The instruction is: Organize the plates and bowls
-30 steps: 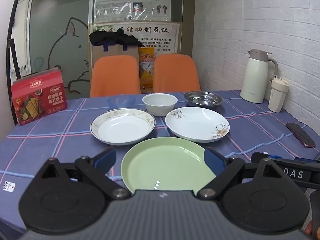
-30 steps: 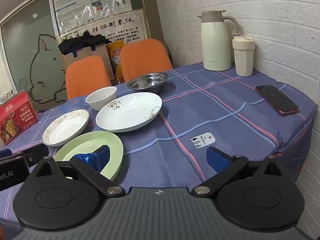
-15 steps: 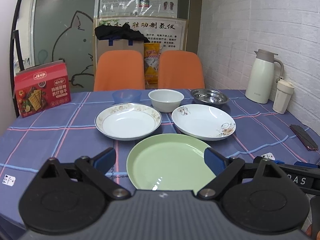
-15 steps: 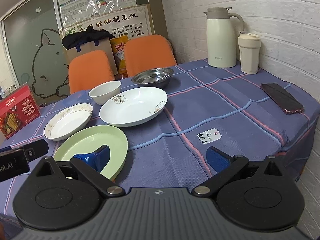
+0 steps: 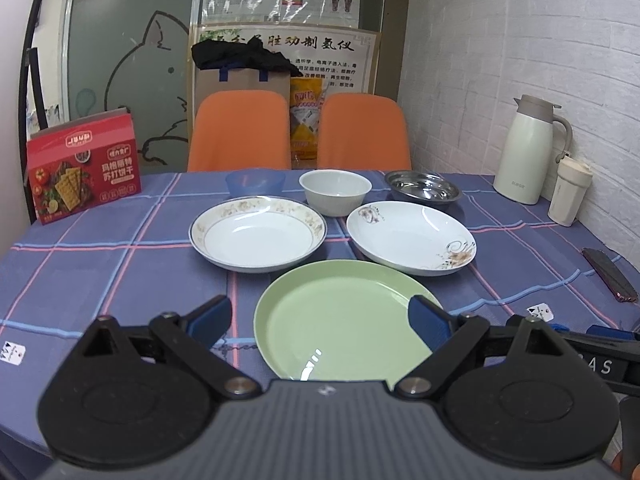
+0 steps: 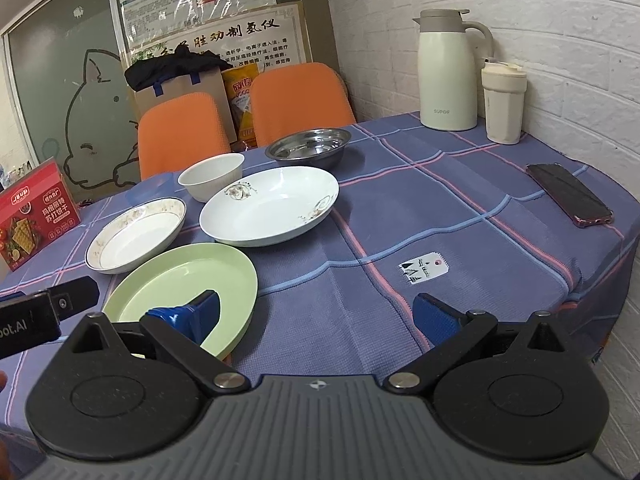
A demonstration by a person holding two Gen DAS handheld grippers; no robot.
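A green plate [image 5: 340,324] [image 6: 176,280] lies nearest on the blue checked tablecloth. Behind it sit a gold-rimmed plate [image 5: 256,234] [image 6: 132,236] on the left and a white flowered plate [image 5: 408,238] [image 6: 268,210] on the right. Further back stand a blue bowl [image 5: 255,182], a white bowl [image 5: 335,191] [image 6: 211,176] and a steel bowl [image 5: 423,190] [image 6: 308,148]. My left gripper [image 5: 320,316] is open above the near side of the green plate, holding nothing. My right gripper [image 6: 316,314] is open to the right of that plate, also holding nothing.
A red cracker box [image 5: 82,168] stands at the table's left. A thermos jug [image 6: 448,72], a cup [image 6: 502,102] and a phone [image 6: 568,194] are at the right by the brick wall. Two orange chairs [image 5: 240,132] stand behind the table.
Both grippers have risen and tilted slightly, so the table sits lower in both views. The dishes have not moved and both grippers stay open.
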